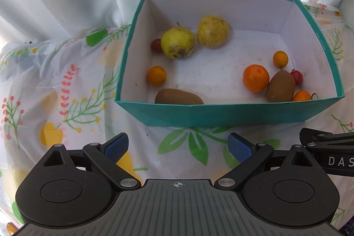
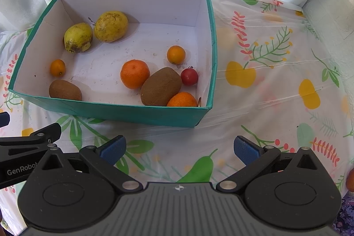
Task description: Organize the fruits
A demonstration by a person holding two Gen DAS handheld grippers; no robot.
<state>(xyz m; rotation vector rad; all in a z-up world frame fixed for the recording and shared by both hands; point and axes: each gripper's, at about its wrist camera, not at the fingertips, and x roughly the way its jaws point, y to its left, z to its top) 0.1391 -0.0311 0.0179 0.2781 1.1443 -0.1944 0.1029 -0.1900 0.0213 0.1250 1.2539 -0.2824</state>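
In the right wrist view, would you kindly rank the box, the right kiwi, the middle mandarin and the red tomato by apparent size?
1. Box
2. Right kiwi
3. Middle mandarin
4. Red tomato
All four lie at similar depth, so nearness hardly affects this order.

Sitting in one teal box (image 2: pixel 154 114) are two yellow pears (image 2: pixel 78 37), two brown kiwis (image 2: pixel 160 86), two mandarins (image 2: pixel 134 73), two small kumquats (image 2: pixel 176 54) and two red cherry tomatoes (image 2: pixel 189 76), one showing only in the left wrist view.
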